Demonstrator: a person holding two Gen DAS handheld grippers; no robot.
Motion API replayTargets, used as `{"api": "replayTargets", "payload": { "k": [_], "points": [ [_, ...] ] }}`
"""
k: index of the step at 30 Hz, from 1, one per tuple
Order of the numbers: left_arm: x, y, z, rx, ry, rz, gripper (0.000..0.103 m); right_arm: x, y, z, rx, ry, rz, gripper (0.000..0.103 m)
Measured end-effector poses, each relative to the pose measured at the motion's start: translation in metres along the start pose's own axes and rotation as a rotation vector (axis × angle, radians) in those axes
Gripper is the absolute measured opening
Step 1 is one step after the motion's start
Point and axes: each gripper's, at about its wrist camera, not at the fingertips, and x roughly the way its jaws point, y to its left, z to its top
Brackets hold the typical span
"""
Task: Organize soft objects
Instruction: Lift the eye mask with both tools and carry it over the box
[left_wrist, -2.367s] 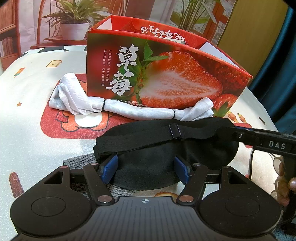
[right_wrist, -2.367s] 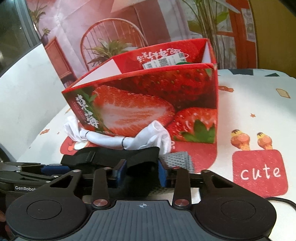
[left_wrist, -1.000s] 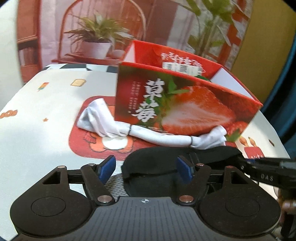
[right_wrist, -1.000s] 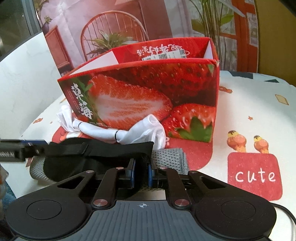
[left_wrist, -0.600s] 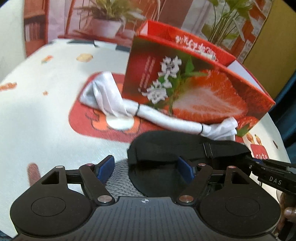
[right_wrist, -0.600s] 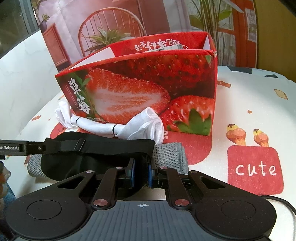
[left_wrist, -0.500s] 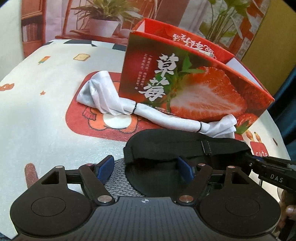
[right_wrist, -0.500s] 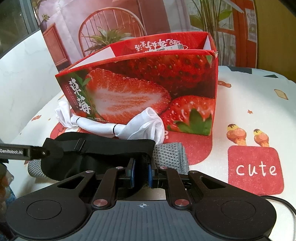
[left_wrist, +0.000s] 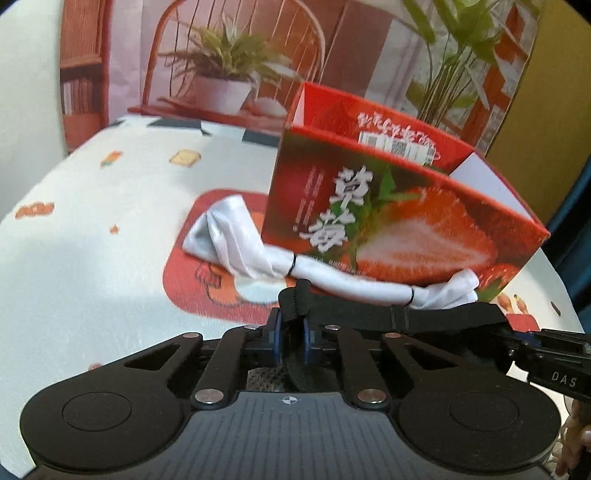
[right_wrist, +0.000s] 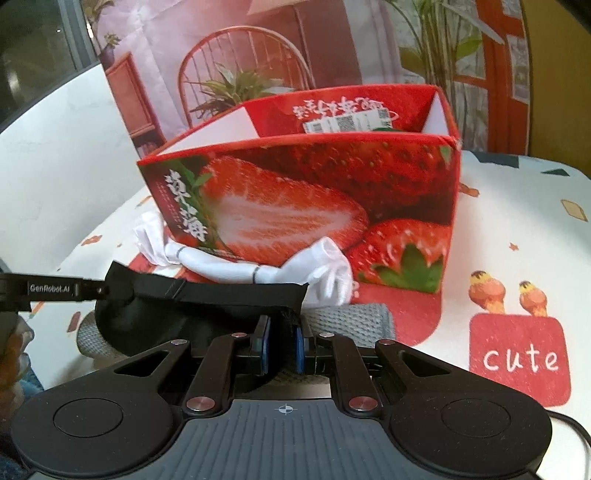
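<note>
A black eye mask (left_wrist: 388, 314) hangs stretched between both grippers, lifted just above the table. My left gripper (left_wrist: 290, 334) is shut on its left end. My right gripper (right_wrist: 282, 341) is shut on its right end; the mask (right_wrist: 207, 291) spans leftward from it. A white cloth (left_wrist: 325, 275) tied with black bands lies along the front of the open red strawberry box (left_wrist: 388, 221), also seen in the right wrist view as cloth (right_wrist: 258, 266) and box (right_wrist: 332, 192). A grey knitted piece (right_wrist: 351, 317) lies under the mask.
The table wears a white cloth with cartoon prints (left_wrist: 92, 258), including a red "cute" patch (right_wrist: 517, 354). A printed backdrop with chair and potted plants (left_wrist: 221, 74) stands behind. The other gripper's arm (left_wrist: 554, 354) enters at the right.
My left gripper has closed on the mask's left end; half a second ago it was open around the mask. Both grippers have risen, lifting the mask and pulling it taut.
</note>
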Motion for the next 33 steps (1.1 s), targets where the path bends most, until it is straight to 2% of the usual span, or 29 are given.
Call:
{"api": "replayTargets", "payload": {
  "k": [14,25,33],
  "points": [
    [-0.021,-0.01,0.018,0.053,-0.089,-0.024,0.009,-0.01,0.01,0.014,-0.036,-0.037,0.016,0.012],
    [-0.034,-0.021,0.041,0.103,-0.161,-0.051,0.009,-0.028,0.008,0.033,-0.037,-0.11,0.001,0.012],
    [-0.038,-0.02,0.049,0.097,-0.19,-0.07,0.009,-0.038,0.009,0.044,-0.054,-0.156,-0.01,0.012]
  ]
}}
